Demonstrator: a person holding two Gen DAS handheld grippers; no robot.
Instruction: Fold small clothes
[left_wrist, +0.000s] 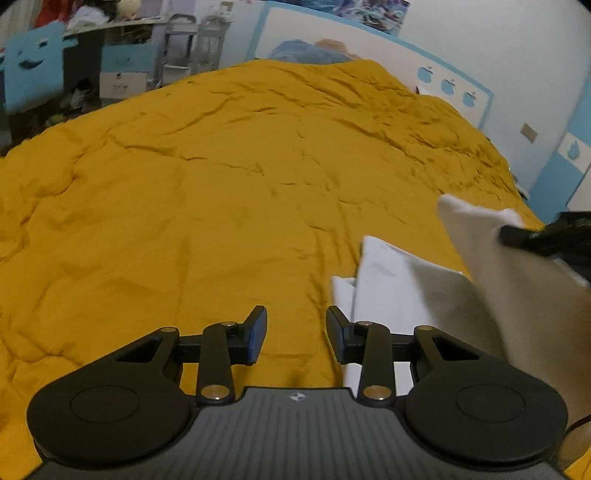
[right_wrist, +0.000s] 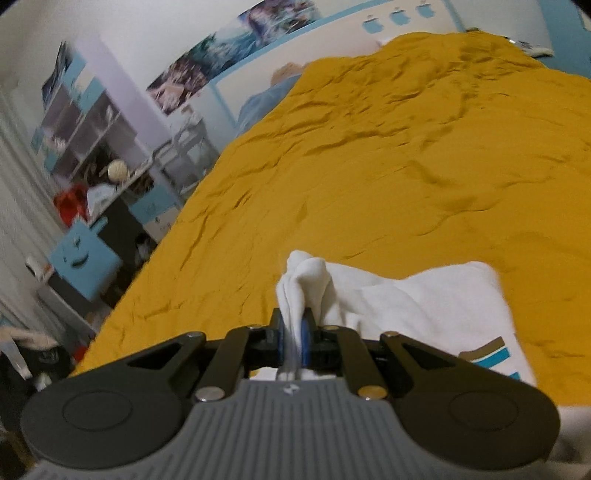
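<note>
A small white garment (right_wrist: 424, 310) with brown and teal stripes lies on a mustard-yellow bedspread (right_wrist: 369, 177). My right gripper (right_wrist: 293, 332) is shut on a bunched edge of the garment and holds it up off the bed. In the left wrist view the garment (left_wrist: 399, 291) is at the right, partly lifted, with the right gripper's black tip (left_wrist: 517, 236) pinching it. My left gripper (left_wrist: 295, 332) is open and empty, just left of the garment's near edge, over the bedspread (left_wrist: 221, 184).
Past the bed's left edge stand a blue smiling-face box (right_wrist: 85, 266), dark shelves with clutter (right_wrist: 103, 184) and a metal rack (left_wrist: 192, 51). A blue pillow (left_wrist: 306, 51) lies at the head of the bed by the blue-trimmed wall.
</note>
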